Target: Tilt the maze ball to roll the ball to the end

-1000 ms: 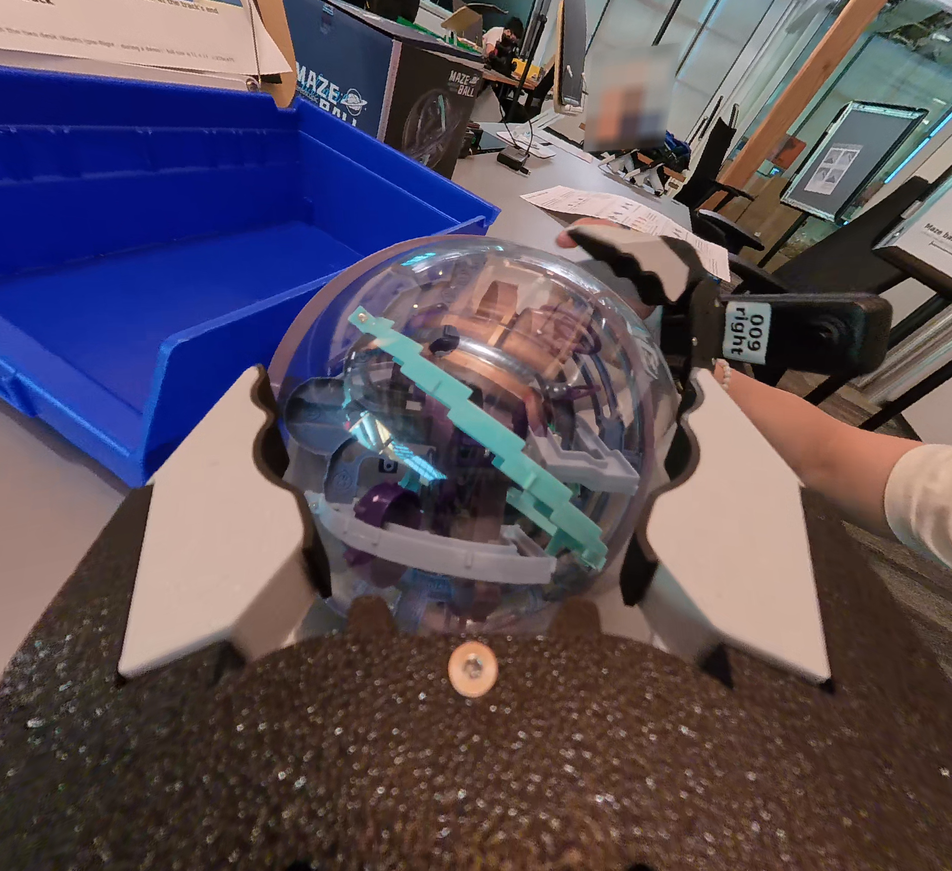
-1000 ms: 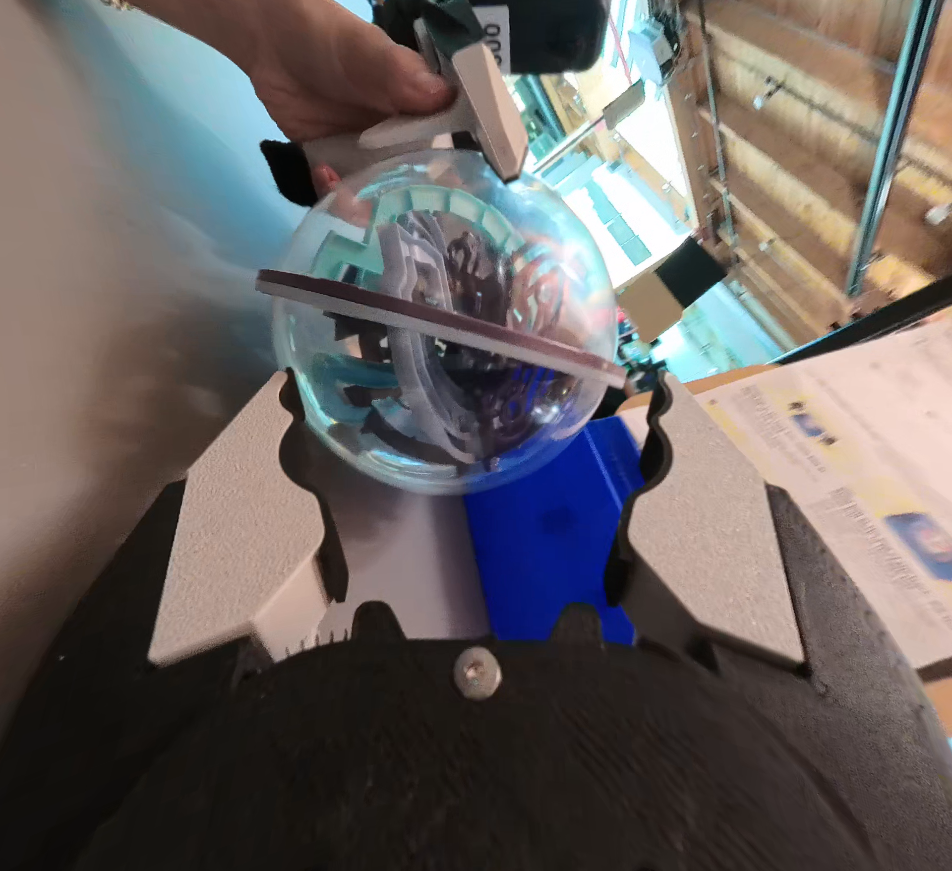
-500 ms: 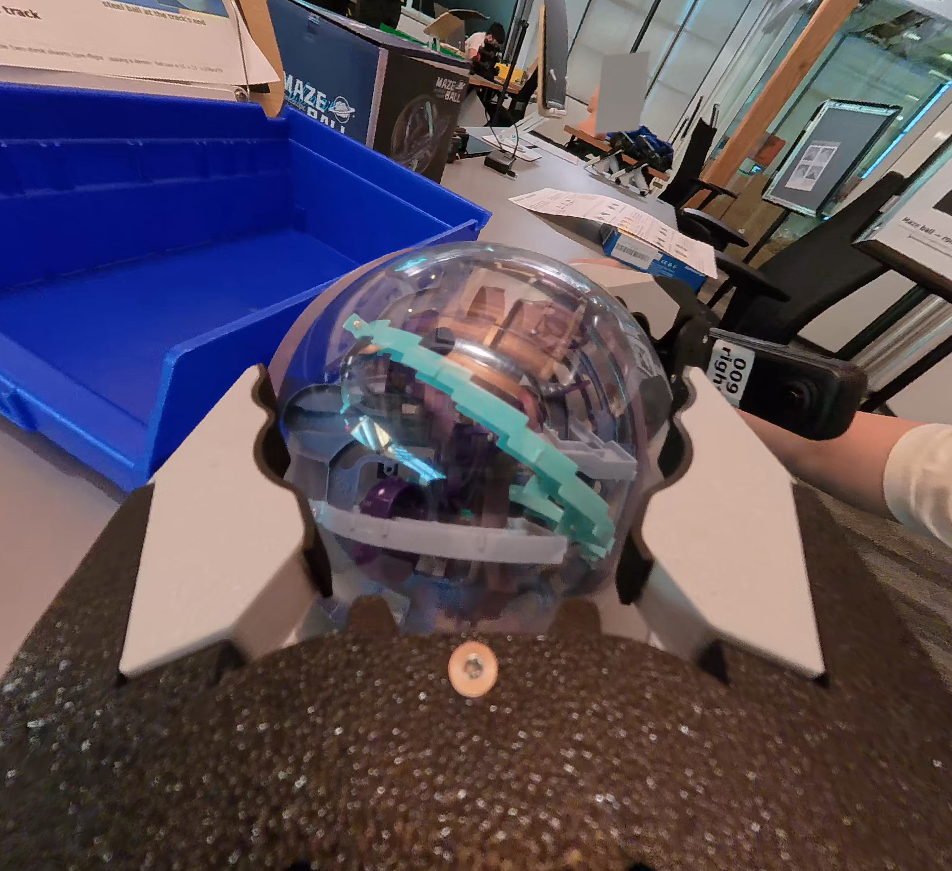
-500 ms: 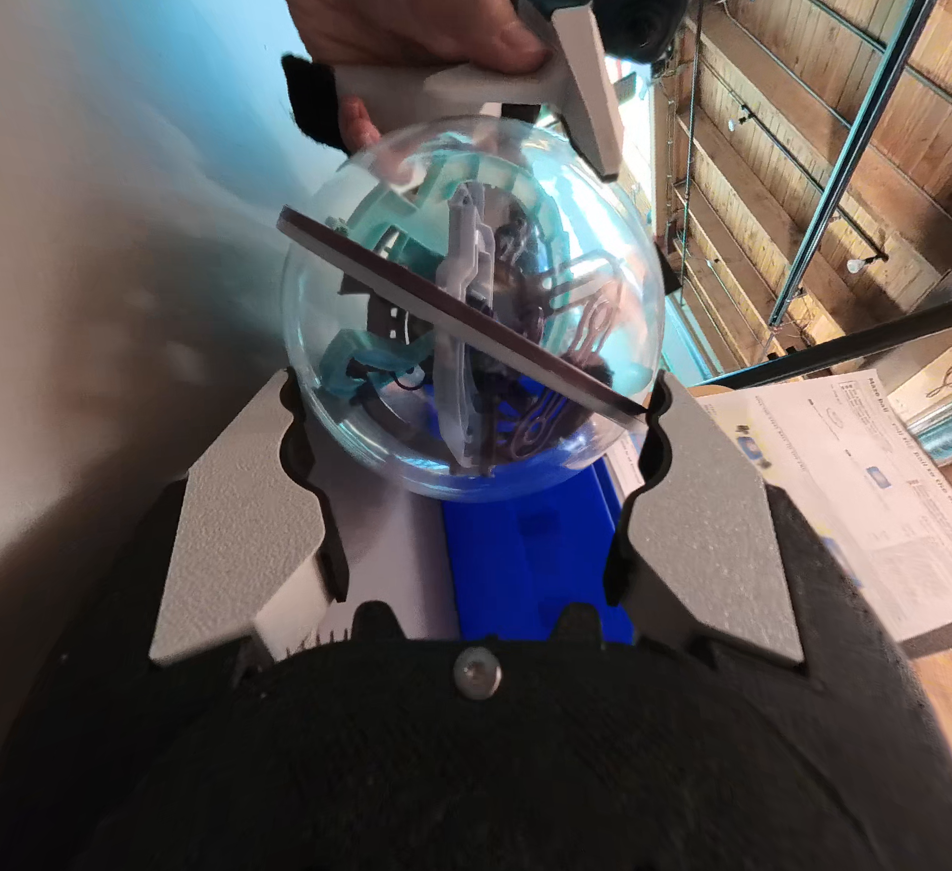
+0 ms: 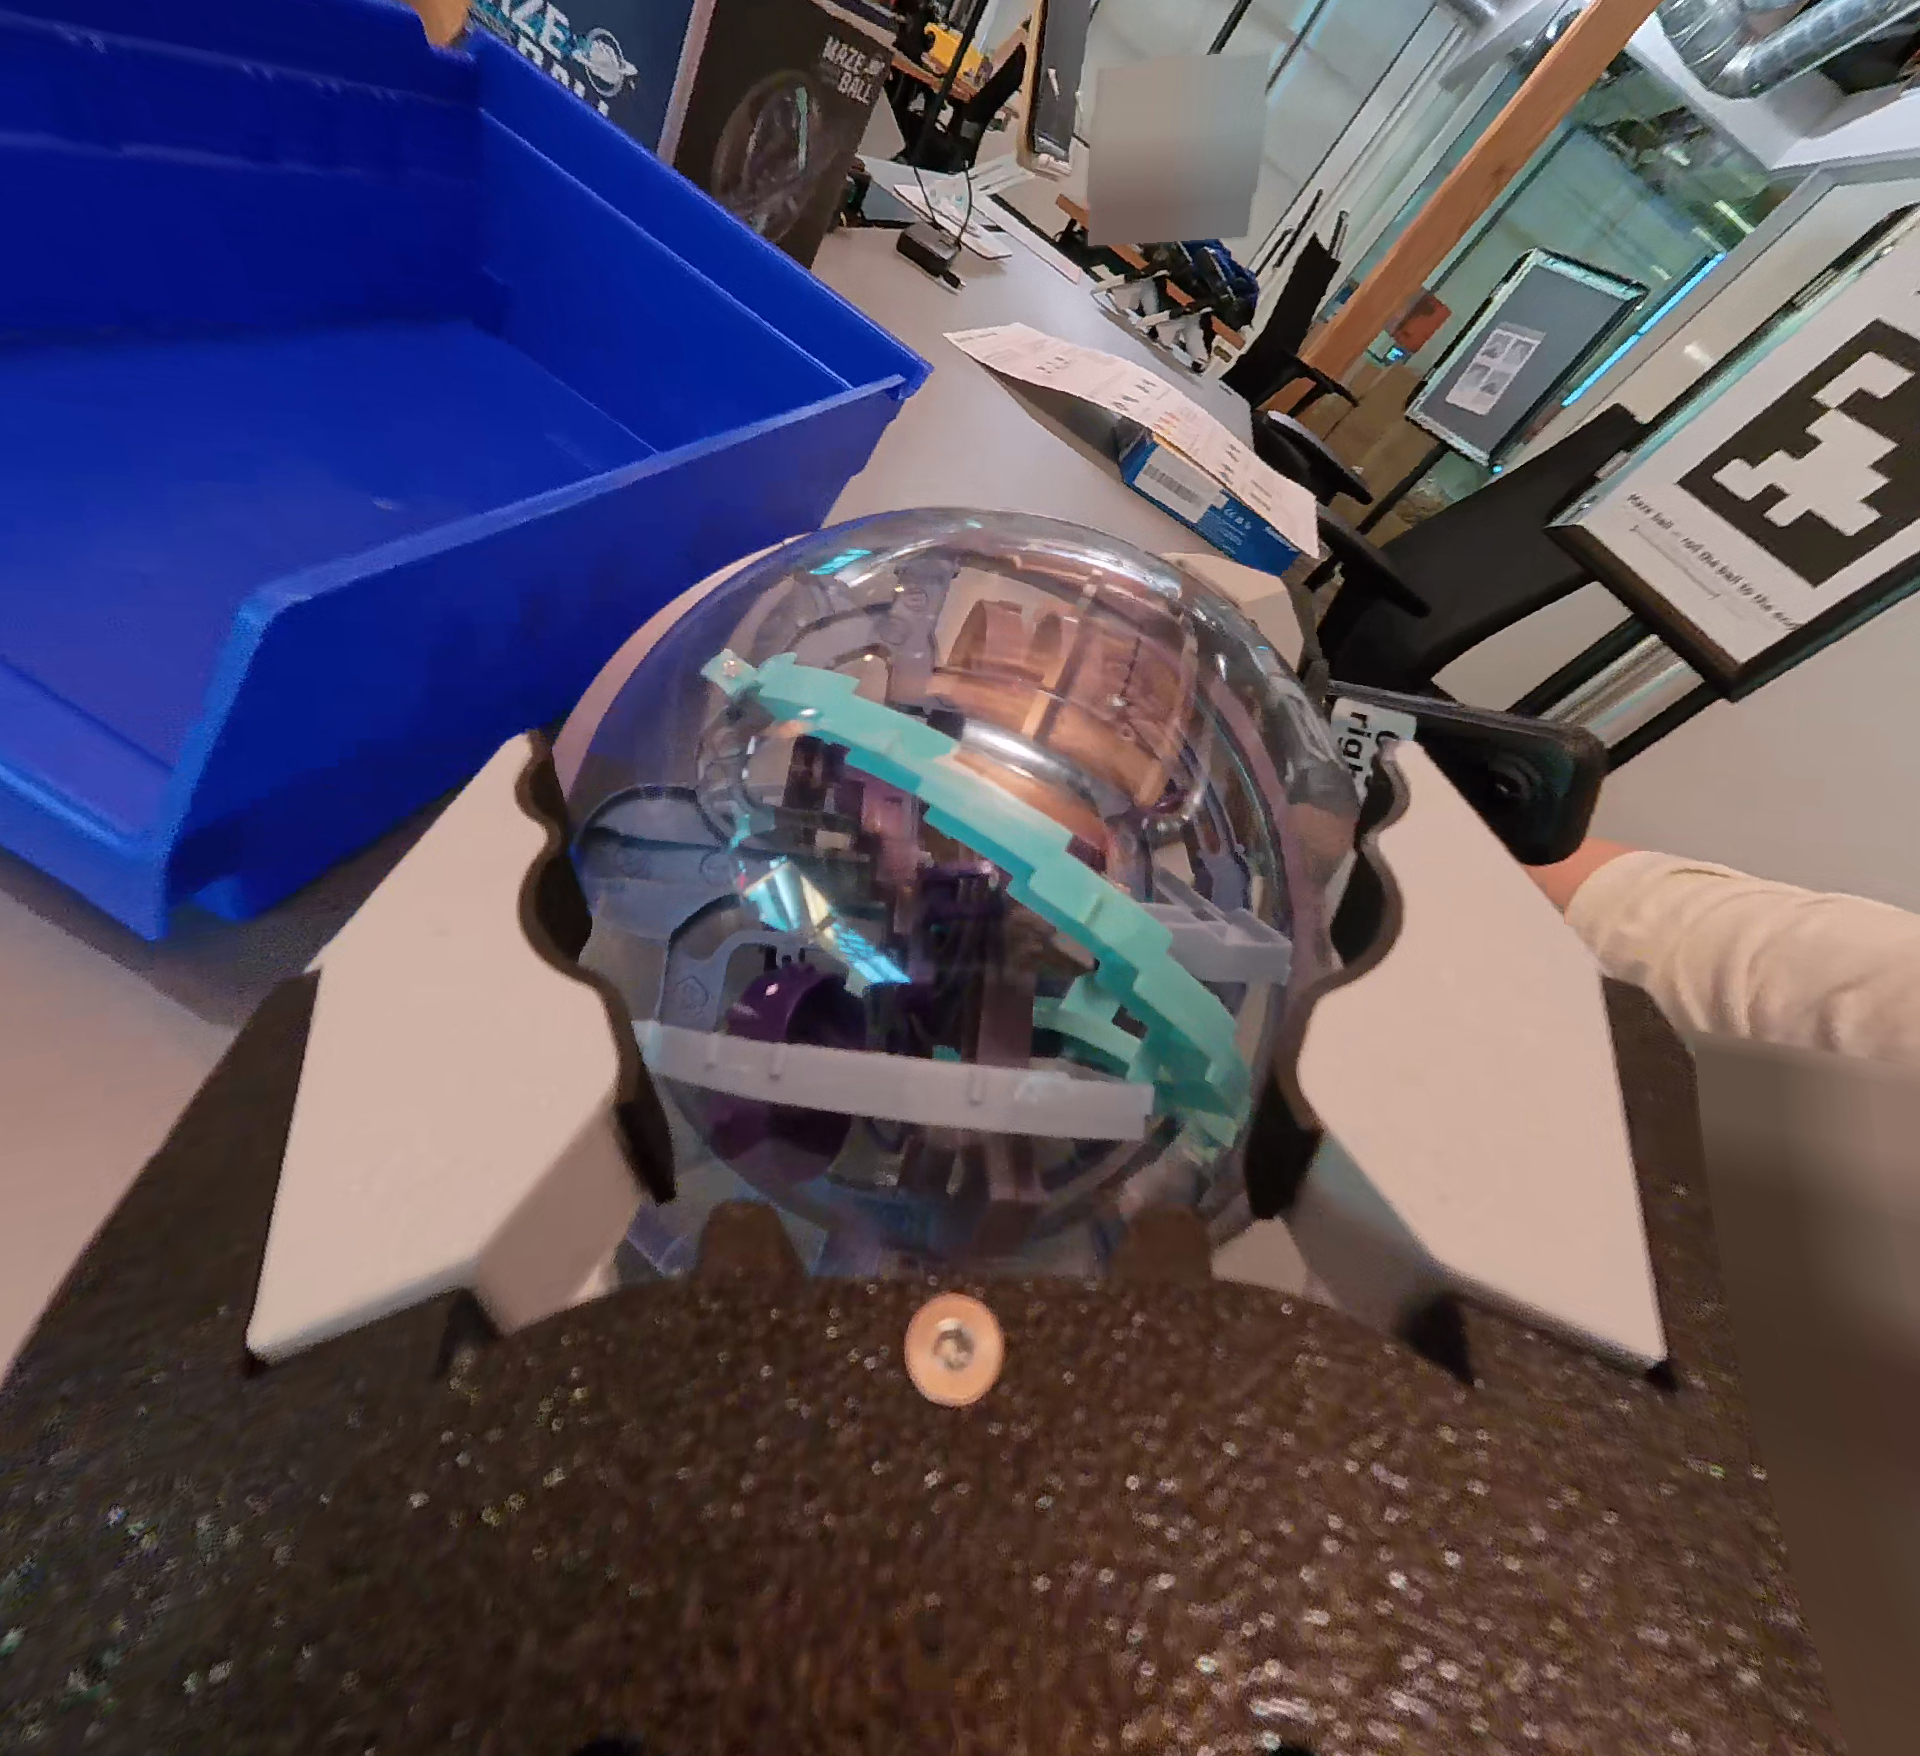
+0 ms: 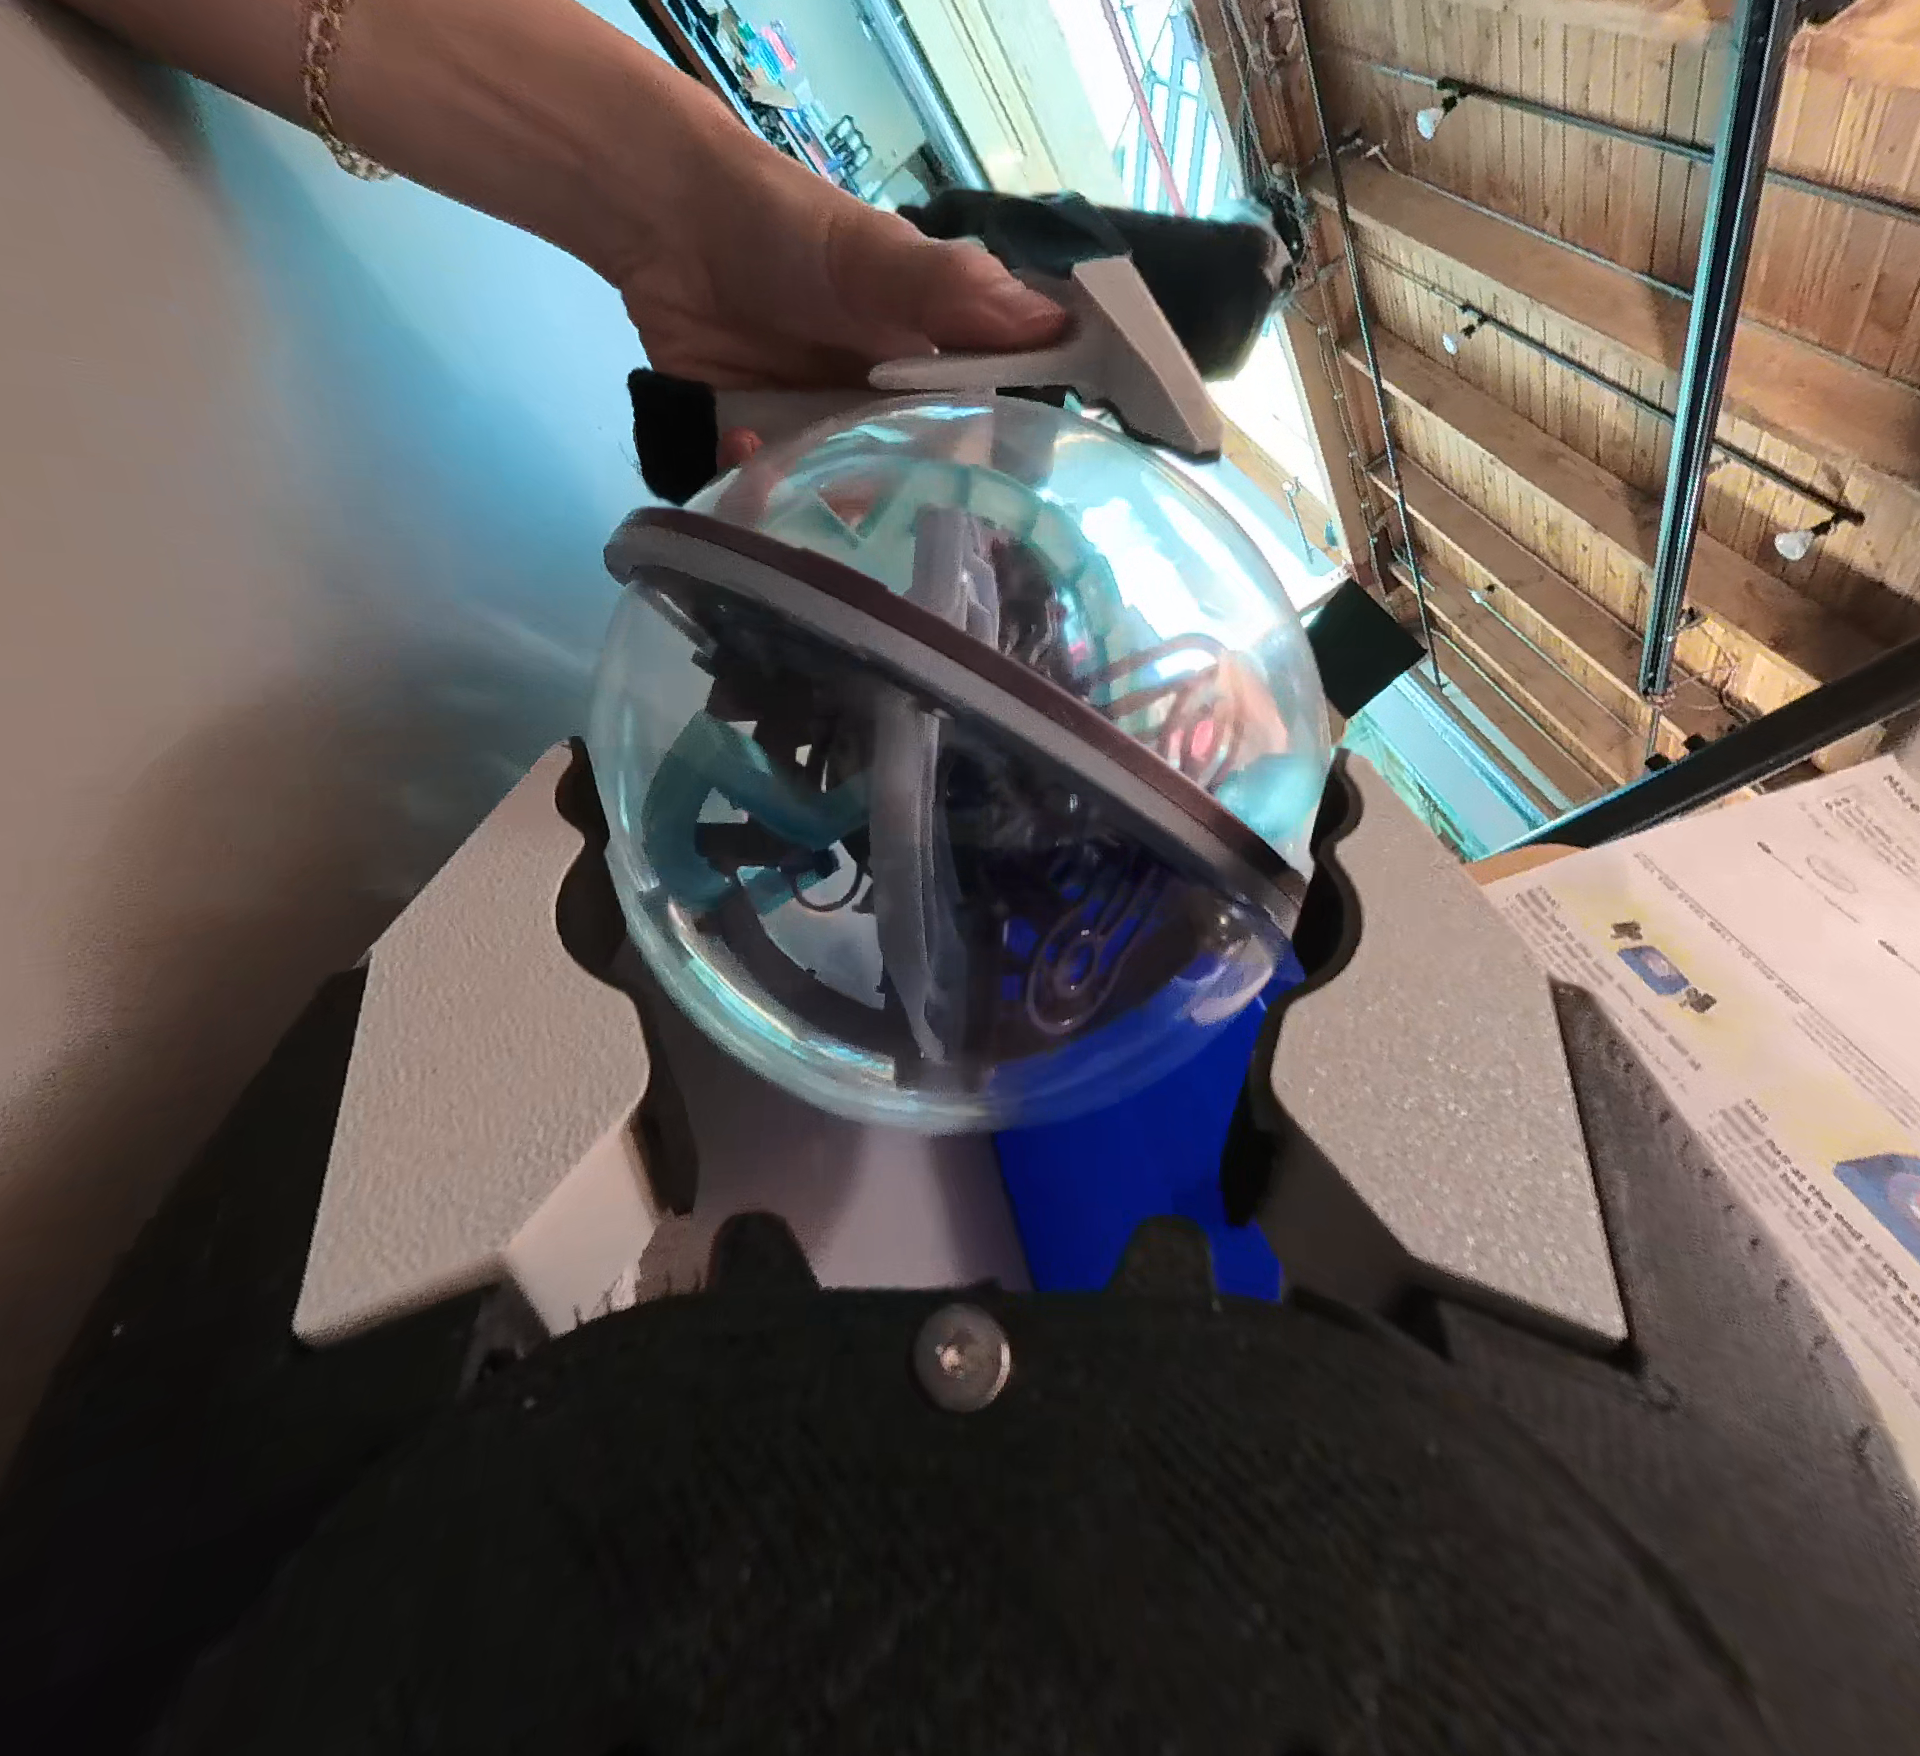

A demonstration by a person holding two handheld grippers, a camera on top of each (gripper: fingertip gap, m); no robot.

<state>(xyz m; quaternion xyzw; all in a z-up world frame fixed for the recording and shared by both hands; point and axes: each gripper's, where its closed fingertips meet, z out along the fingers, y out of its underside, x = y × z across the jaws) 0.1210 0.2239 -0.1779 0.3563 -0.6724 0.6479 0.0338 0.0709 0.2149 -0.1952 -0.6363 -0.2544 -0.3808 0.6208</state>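
1. My left gripper (image 5: pixel 951 958): both grey fingers (image 5: pixel 447 1031) pressed against the sides of the maze ball (image 5: pixel 935 875), pinching it.
2. Maze ball: clear sphere held off the grey surface (image 5: pixel 987 418), between my two grippers; teal, grey and purple tracks inside; the small ball within cannot be made out.
3. My right gripper (image 6: pixel 951 906): fingers (image 6: pixel 1455 1031) around the sphere's opposite side, its dark equator rim (image 6: pixel 935 657) running diagonally and touching the right finger; whether the left one touches, I cannot tell.
4. Blue bin (image 5: pixel 312 418): just beside the sphere, on the surface.
5. Printed sheets (image 5: pixel 1132 397): farther along the surface.
6. Dark printed box (image 5: pixel 707 44): behind the bin.
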